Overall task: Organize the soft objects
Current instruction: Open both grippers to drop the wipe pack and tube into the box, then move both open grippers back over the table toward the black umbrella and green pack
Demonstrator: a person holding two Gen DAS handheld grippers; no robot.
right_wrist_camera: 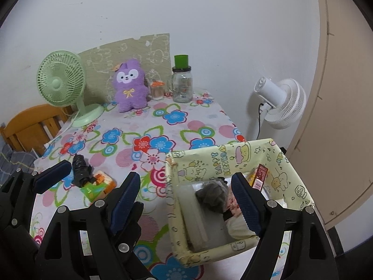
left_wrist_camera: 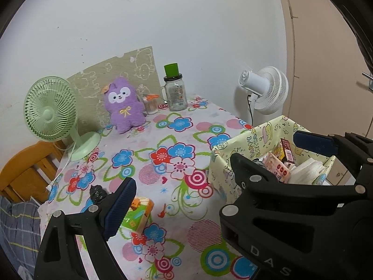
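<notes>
1. Both black hand-held grippers with blue ribbed pads stand with jaws wide apart and hold nothing: the left gripper (left_wrist_camera: 214,175) above the flower-print tablecloth (left_wrist_camera: 163,140), the right gripper (right_wrist_camera: 186,200) over the pale yellow cartoon-print box (right_wrist_camera: 233,156).
2. Inside that box lie a grey fuzzy soft object (right_wrist_camera: 211,194), white folded cloths (left_wrist_camera: 307,170) and printed packets.
3. On the cloth near the left gripper sit a small green-and-orange soft pack (right_wrist_camera: 98,187) and a black crumpled bundle (right_wrist_camera: 80,171), touching.
4. Well apart, a purple plush animal (left_wrist_camera: 123,106) sits upright by the wall, between a mint-green desk fan (left_wrist_camera: 53,112) and a clear green-capped jar (left_wrist_camera: 176,93).
</notes>
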